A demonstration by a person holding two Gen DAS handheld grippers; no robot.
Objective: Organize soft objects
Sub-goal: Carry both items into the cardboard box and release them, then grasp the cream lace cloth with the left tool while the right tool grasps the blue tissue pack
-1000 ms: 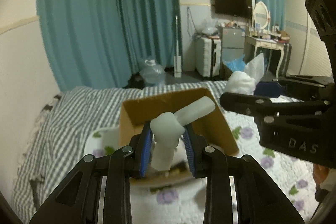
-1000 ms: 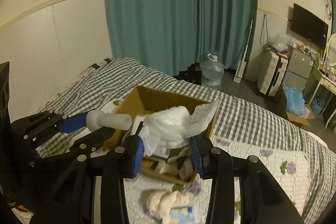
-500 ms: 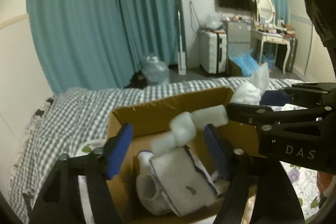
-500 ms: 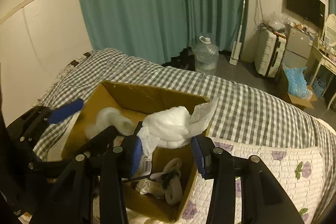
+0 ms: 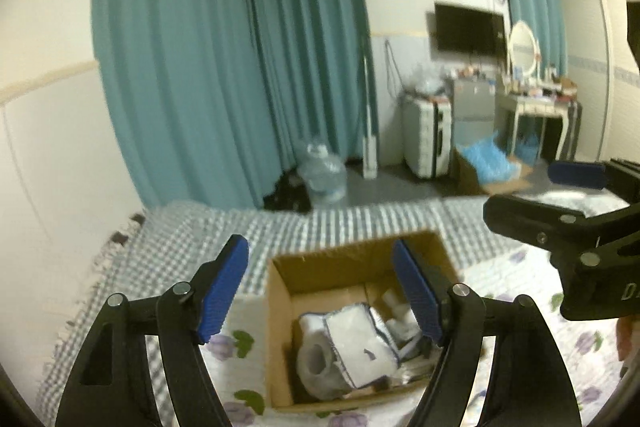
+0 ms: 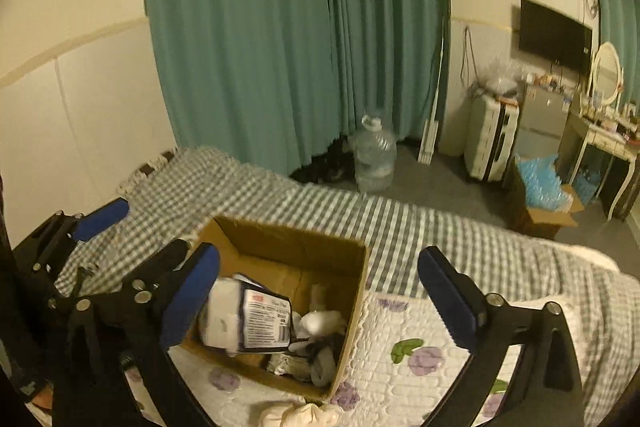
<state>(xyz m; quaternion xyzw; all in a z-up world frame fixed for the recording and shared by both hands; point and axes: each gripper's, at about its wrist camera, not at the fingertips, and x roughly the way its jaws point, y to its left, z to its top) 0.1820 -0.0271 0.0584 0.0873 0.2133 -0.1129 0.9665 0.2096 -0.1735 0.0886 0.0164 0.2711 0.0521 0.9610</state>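
Observation:
An open cardboard box (image 5: 352,259) (image 6: 288,247) stands on the bed. It holds a wrapped white roll pack (image 5: 352,343) (image 6: 244,319), white soft pieces (image 6: 320,321) and dark bundled items (image 6: 320,359). My left gripper (image 5: 324,287) is open and empty above the box. My right gripper (image 6: 320,291) is open and empty above the box's right side; it also shows in the left wrist view (image 5: 560,203). A cream soft item (image 6: 300,415) lies on the quilt in front of the box.
The bed has a grey checked blanket (image 6: 400,219) and a floral quilt (image 6: 408,347). Beyond it are teal curtains (image 6: 300,27), a water jug (image 6: 374,155), a suitcase (image 6: 492,139), a floor box of blue items (image 6: 544,195) and a dressing table (image 6: 604,131).
Both grippers opened and let their white soft items fall into the box, then rose and pulled back from it.

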